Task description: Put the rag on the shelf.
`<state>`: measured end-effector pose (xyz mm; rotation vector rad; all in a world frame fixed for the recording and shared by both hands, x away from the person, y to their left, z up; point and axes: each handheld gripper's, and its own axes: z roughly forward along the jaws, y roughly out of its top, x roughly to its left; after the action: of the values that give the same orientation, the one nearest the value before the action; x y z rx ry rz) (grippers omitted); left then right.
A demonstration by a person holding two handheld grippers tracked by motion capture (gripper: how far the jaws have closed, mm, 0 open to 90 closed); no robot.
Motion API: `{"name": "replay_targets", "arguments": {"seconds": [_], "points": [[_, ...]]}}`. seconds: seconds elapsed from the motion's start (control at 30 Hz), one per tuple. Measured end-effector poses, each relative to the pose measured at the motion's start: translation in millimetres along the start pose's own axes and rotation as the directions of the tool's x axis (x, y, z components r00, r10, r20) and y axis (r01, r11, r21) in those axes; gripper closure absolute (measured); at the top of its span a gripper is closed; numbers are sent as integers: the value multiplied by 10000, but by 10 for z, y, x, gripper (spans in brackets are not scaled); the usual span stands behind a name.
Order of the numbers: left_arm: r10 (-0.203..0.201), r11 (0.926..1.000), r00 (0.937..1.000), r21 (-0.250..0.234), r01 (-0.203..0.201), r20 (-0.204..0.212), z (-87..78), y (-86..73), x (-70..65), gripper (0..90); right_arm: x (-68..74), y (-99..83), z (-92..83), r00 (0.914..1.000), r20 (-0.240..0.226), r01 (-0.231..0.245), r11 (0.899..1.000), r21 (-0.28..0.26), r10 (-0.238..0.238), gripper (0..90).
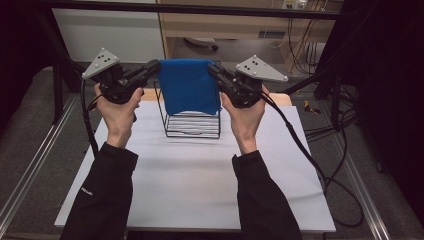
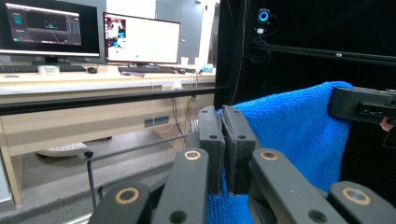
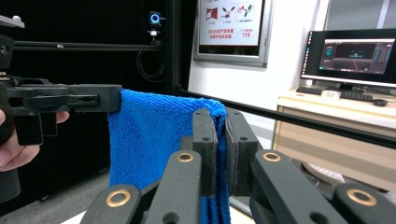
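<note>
The bench [image 1: 200, 175] is a pale grey board, and near its far edge stands a black wire rack [image 1: 192, 122]. Above the rack hangs a blue towel [image 1: 189, 90], stretched flat between the two claws, and its lower edge falls in front of the top part of the rack.

The left claw [image 1: 152, 67] holds the left upper corner of the towel; in the left gripper view its two jaws are pressed together with blue cloth between them. The right claw [image 1: 216, 69] holds the right upper corner in the same way, and in the right gripper view the jaws are closed on the cloth too.

The important relation, I think, is this: the top edge of the towel runs left to right between the claws, about level, and the rack is directly below it and a little nearer to the person. Both hands are equally near. If the towel should go onto the rack, the two claws must probably go down together and keep the edge level.
</note>
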<state>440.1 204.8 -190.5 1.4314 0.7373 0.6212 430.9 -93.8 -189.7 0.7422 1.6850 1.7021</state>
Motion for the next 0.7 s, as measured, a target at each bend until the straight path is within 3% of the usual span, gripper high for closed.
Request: {"name": "replay_targets", "arguments": {"seconds": [0.7], "points": [[153,9997,9996,-190,-158,-242,176,341,101,870,-76,327,165,9997,217,115,9988,-481,-105,849]]}}
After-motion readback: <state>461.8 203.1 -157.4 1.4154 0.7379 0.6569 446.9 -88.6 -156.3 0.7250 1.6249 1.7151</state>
